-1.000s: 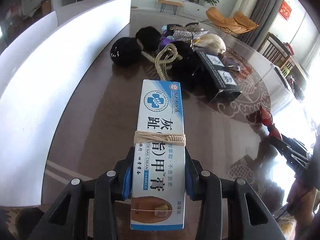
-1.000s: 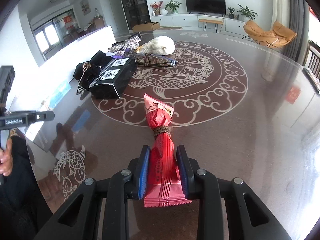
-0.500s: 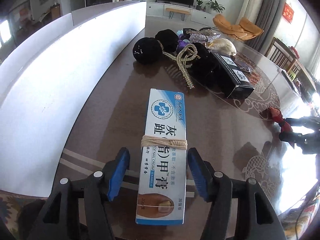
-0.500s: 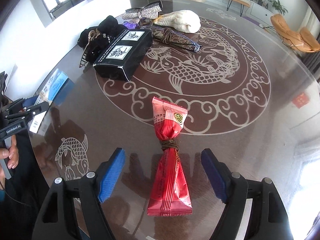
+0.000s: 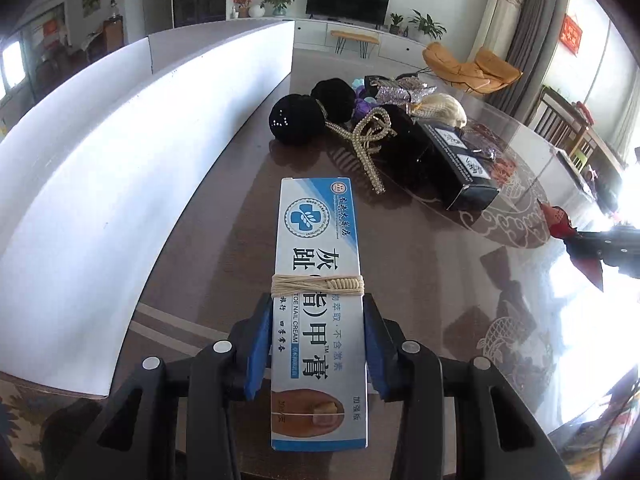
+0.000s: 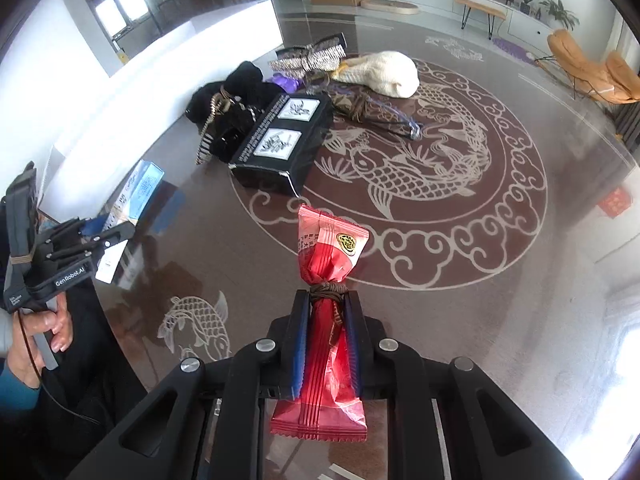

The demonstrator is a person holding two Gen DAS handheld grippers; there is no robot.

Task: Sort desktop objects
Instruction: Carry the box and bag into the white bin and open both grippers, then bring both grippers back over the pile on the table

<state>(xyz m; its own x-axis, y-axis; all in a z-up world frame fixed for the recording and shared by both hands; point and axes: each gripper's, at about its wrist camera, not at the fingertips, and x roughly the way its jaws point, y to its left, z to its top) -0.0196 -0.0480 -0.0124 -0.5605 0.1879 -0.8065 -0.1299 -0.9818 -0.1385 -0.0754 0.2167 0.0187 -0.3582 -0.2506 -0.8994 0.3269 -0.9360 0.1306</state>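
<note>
A white and blue nail cream box [image 5: 316, 240], bound with a band of twine, points away from me. My left gripper [image 5: 318, 304] is closing on it, and both blue pads press against its long sides near the twine. A red snack packet [image 6: 332, 248], tied at its waist with brown cord, sits in my right gripper [image 6: 327, 300], which is shut on it just below the knot. The right wrist view also shows the left gripper [image 6: 100, 240] with the box [image 6: 140, 188] at the far left, held by a hand [image 6: 40, 332].
A heap lies further back on the fish-patterned table [image 6: 460, 208]: a black carton [image 6: 280, 140], black pompoms [image 5: 296, 120], a pearl hair clip [image 5: 368, 140], a silver bow [image 6: 308, 56] and a cream shell [image 6: 380, 72]. A white board [image 5: 120, 160] walls the left side.
Both grippers held their things a second ago, stood open around them half a second ago, and now grip them again. Both views have shifted.
</note>
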